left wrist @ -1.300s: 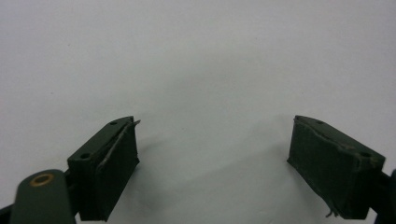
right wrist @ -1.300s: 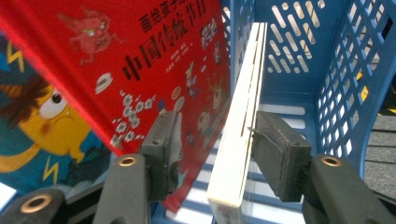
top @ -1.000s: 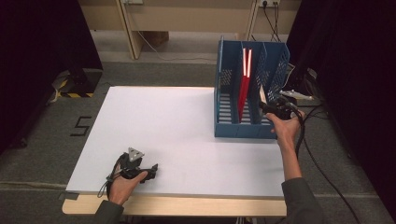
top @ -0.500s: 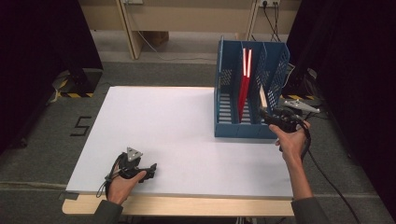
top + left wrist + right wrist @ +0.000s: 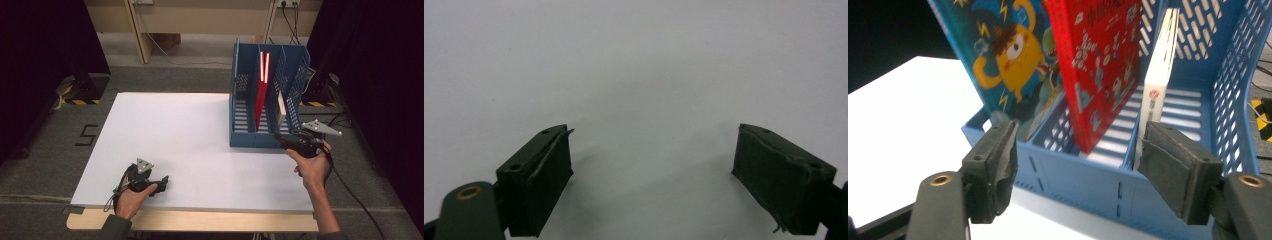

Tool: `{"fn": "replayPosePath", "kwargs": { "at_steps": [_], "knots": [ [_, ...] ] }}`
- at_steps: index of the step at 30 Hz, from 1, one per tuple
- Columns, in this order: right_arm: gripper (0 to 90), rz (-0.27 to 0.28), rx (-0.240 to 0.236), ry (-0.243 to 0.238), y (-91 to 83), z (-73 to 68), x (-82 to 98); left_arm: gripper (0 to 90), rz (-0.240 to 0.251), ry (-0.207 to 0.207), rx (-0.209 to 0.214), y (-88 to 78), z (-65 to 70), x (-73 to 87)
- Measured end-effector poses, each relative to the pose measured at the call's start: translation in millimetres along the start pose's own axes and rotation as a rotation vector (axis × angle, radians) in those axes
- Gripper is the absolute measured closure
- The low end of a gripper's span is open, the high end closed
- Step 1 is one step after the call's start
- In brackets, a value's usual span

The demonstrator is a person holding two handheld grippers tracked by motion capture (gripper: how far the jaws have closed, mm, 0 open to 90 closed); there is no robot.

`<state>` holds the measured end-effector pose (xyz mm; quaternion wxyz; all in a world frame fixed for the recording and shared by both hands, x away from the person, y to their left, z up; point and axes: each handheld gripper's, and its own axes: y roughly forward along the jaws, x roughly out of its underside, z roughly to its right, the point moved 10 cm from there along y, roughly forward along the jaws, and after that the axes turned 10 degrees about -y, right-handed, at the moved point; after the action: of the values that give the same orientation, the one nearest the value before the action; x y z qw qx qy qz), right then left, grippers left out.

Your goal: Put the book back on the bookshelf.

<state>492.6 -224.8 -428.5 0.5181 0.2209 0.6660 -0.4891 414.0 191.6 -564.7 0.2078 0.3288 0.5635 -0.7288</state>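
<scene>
A blue three-slot file rack (image 5: pixel 245 100) stands at the table's right rear. In the high view a red book (image 5: pixel 260 95) leans in its middle slot and a thin white book (image 5: pixel 281 107) stands in the right slot. My right gripper (image 5: pixel 285 141) is just in front of the rack's near wall. Its jaws have just been opening and stand open with nothing between them. Past my right gripper (image 5: pixel 1080 150) I see a cartoon-cover book (image 5: pixel 1008 55), the red book (image 5: pixel 1098 65) and the white book (image 5: pixel 1158 75). My left gripper (image 5: pixel 162 182) rests open near the front left edge. My left gripper (image 5: pixel 651 155) faces bare tabletop.
The white table (image 5: pixel 190 125) has its front edge just behind both hands. The right hand sits close to the table's right edge. Cables (image 5: pixel 350 190) trail on the floor at the right. A wooden frame (image 5: pixel 140 30) stands beyond the table.
The right hand has drawn back from the white book in the rack toward the table's front, and its jaws have spread wider. The left hand has stayed put.
</scene>
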Motion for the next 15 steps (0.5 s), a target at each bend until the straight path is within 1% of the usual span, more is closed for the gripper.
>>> {"fn": "replayPosePath", "kwargs": {
  "at_steps": [2, 4, 6, 9, 11, 13, 15],
  "knots": [
    [30.3, -0.002, -0.011, -0.009, -2.9, -4.4, 4.0, 14.8, 0.0, 0.002, 0.001, 0.3, 0.6, 0.1],
    [30.3, 0.0, -0.026, -0.006, -5.3, -11.7, 7.3, 14.8, -0.002, 0.001, 0.002, 0.4, 0.9, 0.5],
    [30.3, 0.001, -0.039, -0.017, -6.7, -18.8, 11.1, 14.8, 0.0, -0.001, 0.002, 0.5, 1.4, 0.6],
    [29.9, -0.009, -0.057, -0.03, -7.3, -27.4, 16.4, 14.8, 0.001, 0.001, 0.003, 0.3, 1.6, 0.6],
    [29.7, -0.005, -0.063, -0.036, -8.1, -33.2, 19.4, 14.8, 0.0, 0.001, 0.003, 0.3, 1.4, 0.7],
    [28.4, -0.017, -0.077, -0.047, -8.2, -40.5, 24.8, 14.8, 0.001, 0.002, 0.003, 0.4, 1.5, 0.6],
    [28.7, -0.011, -0.093, -0.05, -8.9, -46.8, 27.4, 14.8, 0.002, 0.004, 0.004, 0.1, 2.3, 0.7]
  ]
}}
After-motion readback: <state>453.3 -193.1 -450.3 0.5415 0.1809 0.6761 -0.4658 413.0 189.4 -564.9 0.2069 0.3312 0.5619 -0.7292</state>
